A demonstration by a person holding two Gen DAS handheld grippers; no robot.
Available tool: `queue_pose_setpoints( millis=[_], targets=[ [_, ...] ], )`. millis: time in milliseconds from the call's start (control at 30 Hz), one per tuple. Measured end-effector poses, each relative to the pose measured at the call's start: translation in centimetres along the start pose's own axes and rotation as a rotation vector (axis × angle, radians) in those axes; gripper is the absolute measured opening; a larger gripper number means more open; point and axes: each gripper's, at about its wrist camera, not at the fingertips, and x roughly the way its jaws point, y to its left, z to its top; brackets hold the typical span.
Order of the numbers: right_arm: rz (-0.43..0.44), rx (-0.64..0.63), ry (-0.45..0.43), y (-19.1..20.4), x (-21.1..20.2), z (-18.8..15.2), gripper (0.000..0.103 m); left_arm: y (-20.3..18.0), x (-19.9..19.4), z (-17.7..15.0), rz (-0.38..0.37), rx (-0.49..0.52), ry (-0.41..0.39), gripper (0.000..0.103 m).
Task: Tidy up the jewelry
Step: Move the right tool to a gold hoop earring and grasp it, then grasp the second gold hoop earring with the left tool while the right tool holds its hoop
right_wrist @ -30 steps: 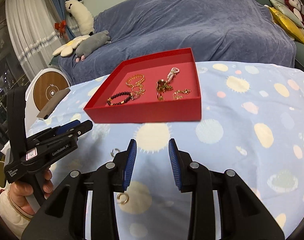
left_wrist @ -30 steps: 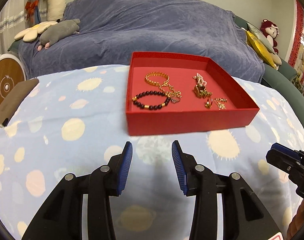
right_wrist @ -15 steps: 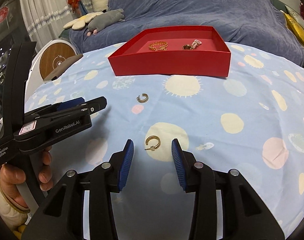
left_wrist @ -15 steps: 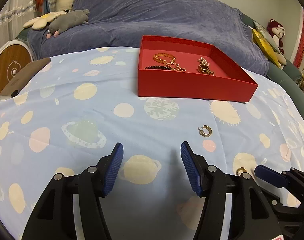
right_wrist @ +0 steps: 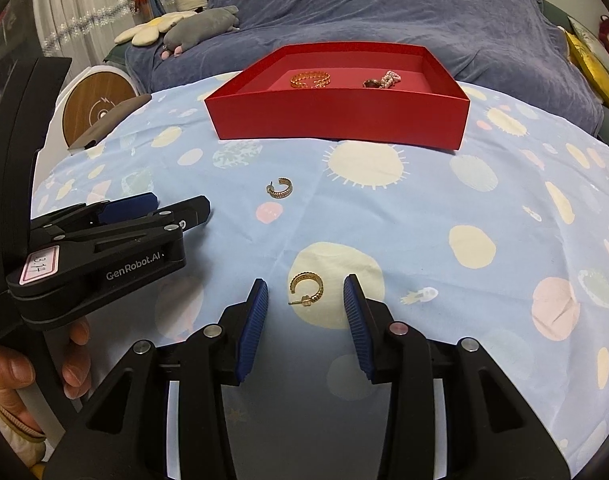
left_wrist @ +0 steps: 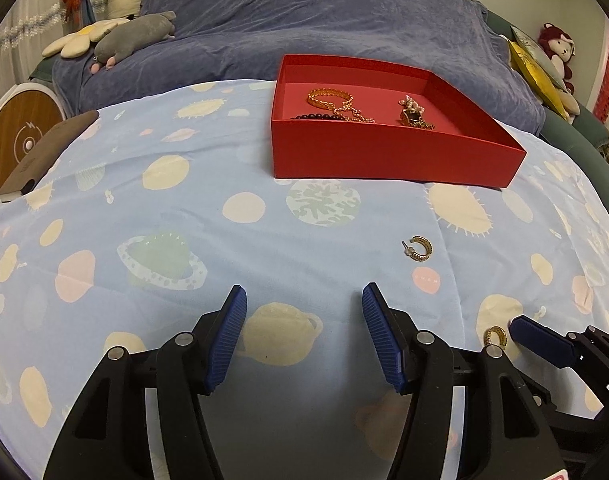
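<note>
We see a gold hoop earring (right_wrist: pixel 306 289) lying on the planet-print cloth (right_wrist: pixel 384 220), low in the centre of the right wrist view, between the blue pads of our right gripper (right_wrist: pixel 305 320). Its jaws are spread wide on either side of the earring and touch nothing. In the left wrist view the same earring (left_wrist: pixel 495 336) shows at lower right, just beside the right gripper's blue tip (left_wrist: pixel 538 340).

A second gold hoop earring (right_wrist: pixel 280 188) rests further up the cloth, left of centre, well apart from the first; in the left wrist view it sits right of centre (left_wrist: pixel 419 248).

Our left gripper (left_wrist: pixel 304 332) has its jaws spread over bare cloth, holding nothing. From the right wrist view it enters at the left edge (right_wrist: pixel 152 216).

Beyond both earrings, in the upper middle, stands the red tray (right_wrist: pixel 336 120), holding a gold bracelet (right_wrist: pixel 310 79) and more jewelry. Behind it lies a blue-covered sofa (right_wrist: pixel 384 8) with plush toys (right_wrist: pixel 200 28) at upper left.
</note>
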Motion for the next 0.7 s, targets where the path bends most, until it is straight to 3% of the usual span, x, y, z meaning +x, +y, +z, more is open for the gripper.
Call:
queue_pose_setpoints(
  millis=[300,700],
  targets=[
    [-0.034,-0.019,0.004,0.4,0.09,0.09,0.037,-0.24,0.12,0.02,0.011,0.009,0.006,0.058],
    [-0.045,0.015,-0.002,-0.39,-0.08,0.12,0.02,-0.41,0.17,0.0,0.016,0.019,0.01,0.058]
  ],
)
